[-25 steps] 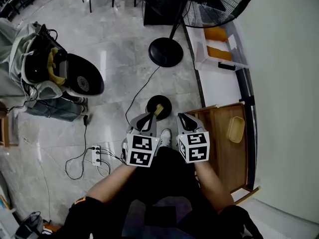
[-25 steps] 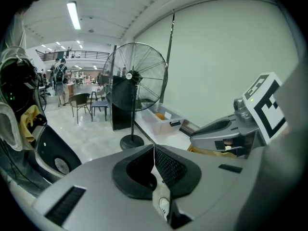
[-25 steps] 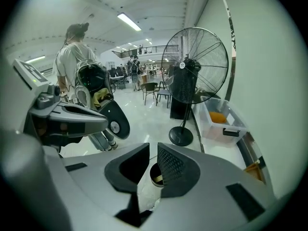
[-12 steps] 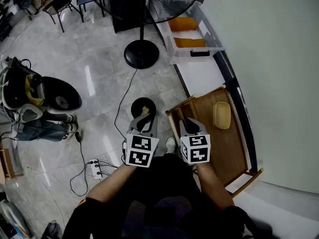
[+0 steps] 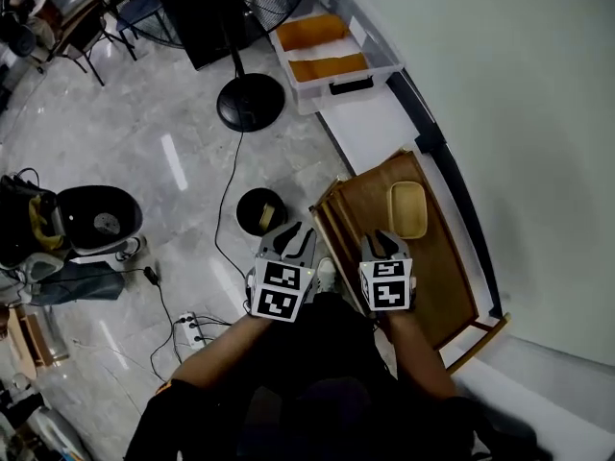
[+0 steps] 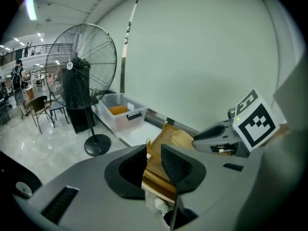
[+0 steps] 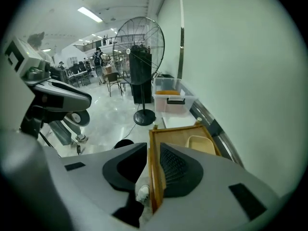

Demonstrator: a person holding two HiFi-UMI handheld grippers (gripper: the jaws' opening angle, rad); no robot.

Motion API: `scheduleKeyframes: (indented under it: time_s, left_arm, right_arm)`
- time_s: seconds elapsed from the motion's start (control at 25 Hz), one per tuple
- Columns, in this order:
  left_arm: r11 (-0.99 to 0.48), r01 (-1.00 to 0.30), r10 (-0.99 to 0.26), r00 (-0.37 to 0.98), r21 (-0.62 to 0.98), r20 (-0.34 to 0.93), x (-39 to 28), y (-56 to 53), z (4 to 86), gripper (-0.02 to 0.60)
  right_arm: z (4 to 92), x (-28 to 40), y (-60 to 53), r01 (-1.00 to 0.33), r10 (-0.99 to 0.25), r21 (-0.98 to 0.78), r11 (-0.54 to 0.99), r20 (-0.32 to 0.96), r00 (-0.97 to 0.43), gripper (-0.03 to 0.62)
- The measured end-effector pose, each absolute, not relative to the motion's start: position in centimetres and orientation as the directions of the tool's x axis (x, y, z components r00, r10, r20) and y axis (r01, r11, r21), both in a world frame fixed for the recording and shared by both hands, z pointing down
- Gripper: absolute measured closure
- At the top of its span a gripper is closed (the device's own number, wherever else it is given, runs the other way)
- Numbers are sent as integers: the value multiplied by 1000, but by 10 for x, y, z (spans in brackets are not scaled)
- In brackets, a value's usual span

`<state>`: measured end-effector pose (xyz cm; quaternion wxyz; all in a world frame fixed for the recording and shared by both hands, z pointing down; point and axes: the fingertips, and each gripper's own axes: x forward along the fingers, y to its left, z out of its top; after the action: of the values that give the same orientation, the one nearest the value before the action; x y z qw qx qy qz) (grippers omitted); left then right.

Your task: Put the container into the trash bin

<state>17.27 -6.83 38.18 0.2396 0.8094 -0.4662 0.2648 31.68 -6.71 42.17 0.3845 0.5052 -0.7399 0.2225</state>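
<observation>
A shallow beige container (image 5: 407, 209) lies on a low wooden table (image 5: 437, 277) by the wall; it also shows in the left gripper view (image 6: 183, 137) and the right gripper view (image 7: 201, 143). A round black trash bin (image 5: 259, 211) stands on the floor left of the table, with something yellowish inside. My left gripper (image 5: 291, 230) hangs just right of the bin, its jaws opening and nothing between them. My right gripper (image 5: 385, 240) is over the table's near left part, short of the container. Its jaws are also opening and are empty.
A clear plastic box (image 5: 332, 51) with orange contents sits by the wall beyond the table. A standing fan's round base (image 5: 248, 102) and its cable are on the floor behind the bin. A power strip (image 5: 192, 329) and a black appliance (image 5: 91, 221) lie to the left.
Both grippers have swung right, from over the bin toward the wooden table. The left jaws, shut before, have parted, and the right jaws stand wider. The container now lies closer ahead of the right gripper.
</observation>
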Motion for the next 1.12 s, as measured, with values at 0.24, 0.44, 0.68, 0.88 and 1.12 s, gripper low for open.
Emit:
scheduleKeyframes:
  time_s: [0.24, 0.44, 0.68, 0.88, 1.12]
  left_arm:
    - [-492, -863, -595, 428, 112, 680, 219, -87, 405, 488]
    - [-503, -857, -545, 414, 110, 729, 243, -102, 438, 488]
    - [-500, -860, -524, 392, 100, 756, 253, -112, 467, 486]
    - [-496, -864, -510, 372, 88, 775, 255, -117, 478, 485]
    - [-492, -867, -491, 352, 80, 797, 258, -122, 497, 485]
  right_arm:
    - [455, 373, -84, -933, -532, 83, 351, 837, -126, 480]
    - [490, 399, -100, -937, -474, 77, 341, 875, -101, 471]
    - [529, 413, -108, -934, -400, 74, 350, 913, -78, 459]
    - [544, 420, -115, -932, -369, 82, 353, 927, -58, 457]
    - [564, 425, -121, -926, -324, 74, 369, 944, -54, 459]
